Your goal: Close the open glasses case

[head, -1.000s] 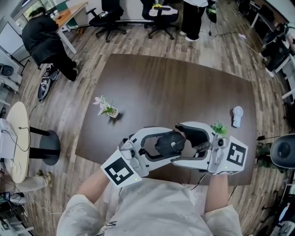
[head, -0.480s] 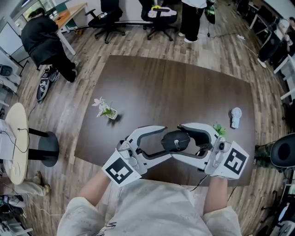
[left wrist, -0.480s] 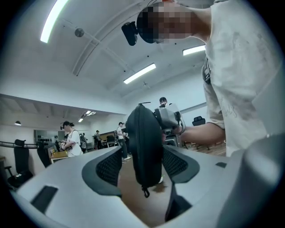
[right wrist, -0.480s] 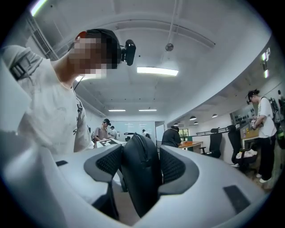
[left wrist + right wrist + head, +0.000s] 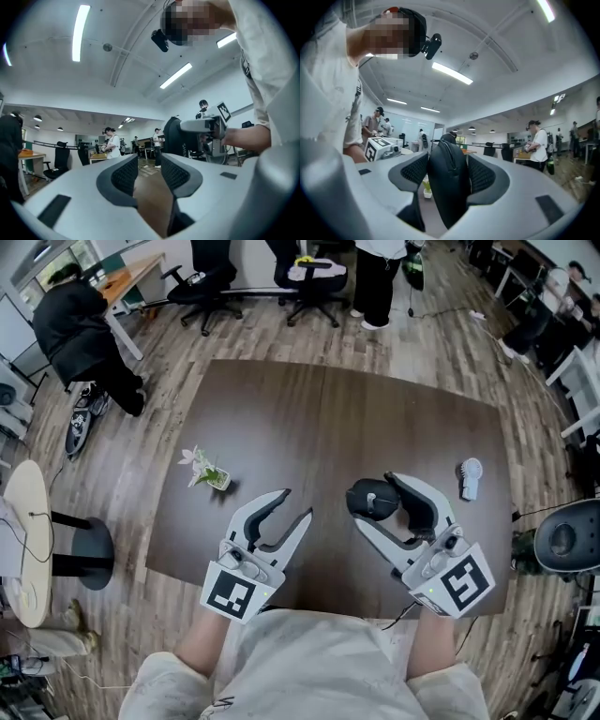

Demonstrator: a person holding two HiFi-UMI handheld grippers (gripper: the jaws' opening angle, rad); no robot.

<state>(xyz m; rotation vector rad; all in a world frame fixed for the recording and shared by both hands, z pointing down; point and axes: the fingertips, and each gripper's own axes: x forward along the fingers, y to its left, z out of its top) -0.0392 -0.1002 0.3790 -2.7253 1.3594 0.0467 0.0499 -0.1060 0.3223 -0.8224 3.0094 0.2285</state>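
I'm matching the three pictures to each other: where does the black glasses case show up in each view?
Head view: glasses case right of centre.
Left gripper view: right of centre, a dark upright shape.
Right gripper view: dead centre, between the jaws.
Shared landmark: the right gripper, whose jaws have just closed on it.

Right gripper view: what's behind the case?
Past the left edge of the case, a small potted plant shows on the table. Beyond are distant desks and people. Whatever sits straight behind the case is covered by it.
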